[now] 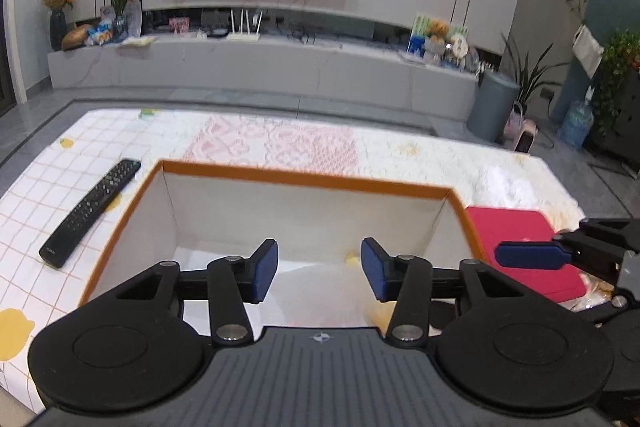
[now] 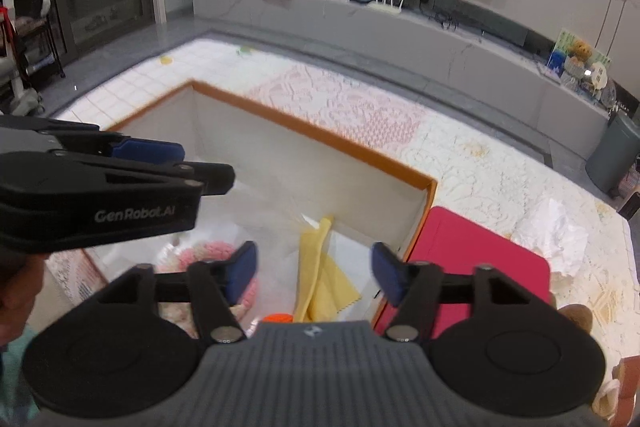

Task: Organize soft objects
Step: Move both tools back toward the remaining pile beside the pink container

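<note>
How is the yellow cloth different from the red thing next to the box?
The yellow cloth lies inside the orange-rimmed box; the red thing lies outside on the table, against the box's side. The yellow cloth is folded and rumpled; the red thing is flat and smooth with rounded corners. The yellow cloth looks smaller. Neither is held.

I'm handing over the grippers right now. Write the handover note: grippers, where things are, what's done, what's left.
Left gripper: open, holding nothing, over the box.
Right gripper: open, holding nothing, over the same box, beside the left one.
In the box: a yellow cloth, a pink knitted piece and sheer white fabric.
Outside it: a red pad against the box's right side, a crumpled white cloth beyond that, and a remote on the left.
Done: several soft things are boxed.
Left: probably the white cloth, perhaps the red pad. Leave the remote.
</note>
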Demonstrator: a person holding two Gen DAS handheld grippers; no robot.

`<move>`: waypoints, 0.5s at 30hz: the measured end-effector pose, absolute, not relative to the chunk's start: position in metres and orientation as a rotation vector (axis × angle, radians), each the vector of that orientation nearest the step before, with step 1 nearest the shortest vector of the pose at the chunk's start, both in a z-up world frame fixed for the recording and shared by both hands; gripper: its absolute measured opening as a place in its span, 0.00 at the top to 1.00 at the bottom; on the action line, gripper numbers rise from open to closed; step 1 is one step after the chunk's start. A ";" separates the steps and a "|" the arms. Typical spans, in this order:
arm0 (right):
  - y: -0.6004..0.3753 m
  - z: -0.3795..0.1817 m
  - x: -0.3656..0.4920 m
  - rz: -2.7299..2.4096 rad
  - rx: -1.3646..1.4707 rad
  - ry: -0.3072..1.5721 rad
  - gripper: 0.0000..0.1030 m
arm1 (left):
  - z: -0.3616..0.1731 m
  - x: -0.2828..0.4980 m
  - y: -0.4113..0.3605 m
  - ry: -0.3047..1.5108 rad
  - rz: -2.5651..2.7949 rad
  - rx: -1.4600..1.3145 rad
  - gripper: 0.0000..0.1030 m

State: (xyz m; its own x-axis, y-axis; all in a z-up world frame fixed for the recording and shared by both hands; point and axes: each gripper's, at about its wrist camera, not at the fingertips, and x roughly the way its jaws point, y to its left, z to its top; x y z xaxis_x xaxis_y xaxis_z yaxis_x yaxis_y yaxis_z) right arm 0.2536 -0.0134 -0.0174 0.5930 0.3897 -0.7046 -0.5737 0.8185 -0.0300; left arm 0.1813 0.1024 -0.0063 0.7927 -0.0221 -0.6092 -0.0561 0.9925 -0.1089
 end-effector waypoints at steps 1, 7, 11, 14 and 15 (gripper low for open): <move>-0.017 -0.013 0.248 0.569 -0.258 0.733 0.32 | -0.003 0.178 0.101 0.643 0.016 -0.122 0.43; -0.037 0.005 0.221 0.560 -0.192 0.662 0.25 | 0.008 0.162 0.083 0.554 0.016 -0.058 0.26; -0.058 0.013 0.203 0.549 -0.131 0.608 0.25 | 0.016 0.154 0.069 0.542 0.001 -0.042 0.23; -0.074 0.016 0.189 0.525 -0.095 0.576 0.25 | 0.023 0.147 0.059 0.527 0.000 -0.038 0.23; -0.081 0.016 0.185 0.517 -0.085 0.566 0.25 | 0.026 0.143 0.054 0.518 -0.004 -0.034 0.25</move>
